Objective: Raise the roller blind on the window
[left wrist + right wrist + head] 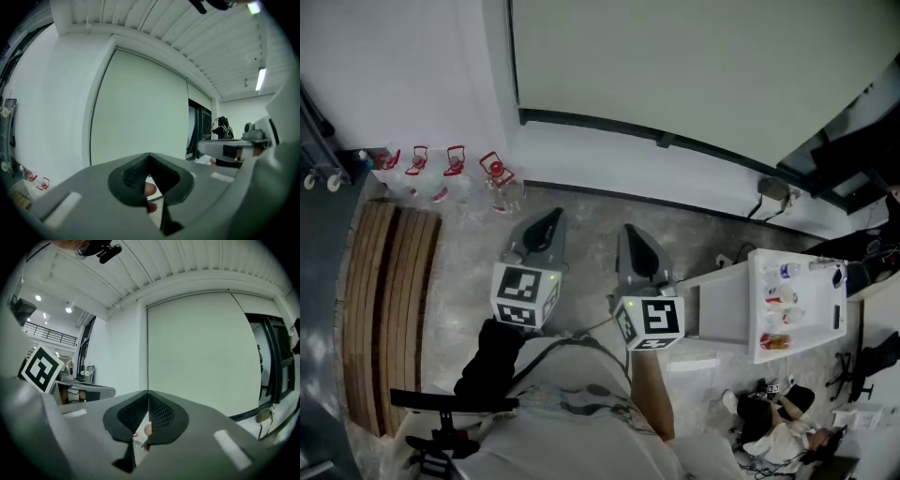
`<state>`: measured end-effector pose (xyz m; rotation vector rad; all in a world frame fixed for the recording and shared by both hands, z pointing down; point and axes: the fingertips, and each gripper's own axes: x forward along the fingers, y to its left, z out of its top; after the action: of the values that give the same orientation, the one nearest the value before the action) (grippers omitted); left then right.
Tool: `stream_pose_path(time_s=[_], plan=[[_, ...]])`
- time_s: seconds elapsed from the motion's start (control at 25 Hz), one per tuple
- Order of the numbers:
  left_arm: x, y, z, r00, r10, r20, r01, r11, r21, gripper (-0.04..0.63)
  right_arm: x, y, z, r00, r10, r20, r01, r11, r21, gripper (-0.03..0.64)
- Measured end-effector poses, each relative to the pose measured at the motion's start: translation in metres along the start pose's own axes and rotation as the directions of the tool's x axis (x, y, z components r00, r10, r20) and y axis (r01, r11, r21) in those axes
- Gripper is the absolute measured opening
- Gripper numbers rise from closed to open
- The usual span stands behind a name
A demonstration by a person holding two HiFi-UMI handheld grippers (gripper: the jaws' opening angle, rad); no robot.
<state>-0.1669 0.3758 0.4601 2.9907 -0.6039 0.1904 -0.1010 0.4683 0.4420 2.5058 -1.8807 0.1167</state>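
Note:
The pale roller blind is lowered over the window, and its dark bottom bar hangs just above the white sill. Both grippers are held side by side in front of it and point at the wall, apart from the blind. My left gripper is shut with nothing between its jaws. My right gripper is shut and empty too. The blind fills the left gripper view beyond the closed left gripper. In the right gripper view the blind stands behind the closed right gripper.
Several red-capped water bottles stand on the floor by the wall at the left. A wooden slatted bench lies at the left. A white table with small items is at the right. A person sits below it.

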Motion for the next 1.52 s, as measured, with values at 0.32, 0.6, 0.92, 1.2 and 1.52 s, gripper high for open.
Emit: stream_pose_path(time_s=[0.32,0.6,0.92,1.2,1.52], plan=[[0.002,-0.004,0.001,1.0,0.024,0.012,-0.024,1.0,0.019,-0.002,-0.003,-0.001,0.0,1.0,0.001,0.001,-0.001,1.0,0.001,0.0],[0.006,-0.003,0.002,1.0,0.016,-0.005,-0.016,1.0,0.014,-0.002,0.006,-0.001,0.007,1.0,-0.004,-0.002,0.004,1.0,0.012,0.002],[0.016,-0.04,-0.017,0.998,0.059,-0.023,-0.059,0.998,0.007,-0.002,-0.016,-0.028,-0.011,0.999,0.048,-0.019,-0.047,0.999,0.003,0.002],[0.012,-0.048,-0.034,0.992,0.11,-0.054,-0.11,0.994,0.009,-0.002,-0.023,-0.044,-0.022,0.997,0.067,-0.035,-0.065,0.997,0.037,0.002],[0.033,-0.028,-0.034,0.993,0.097,-0.064,-0.097,0.995,0.001,-0.002,0.007,-0.039,-0.031,0.995,0.079,-0.067,-0.075,0.996,0.05,0.002]])
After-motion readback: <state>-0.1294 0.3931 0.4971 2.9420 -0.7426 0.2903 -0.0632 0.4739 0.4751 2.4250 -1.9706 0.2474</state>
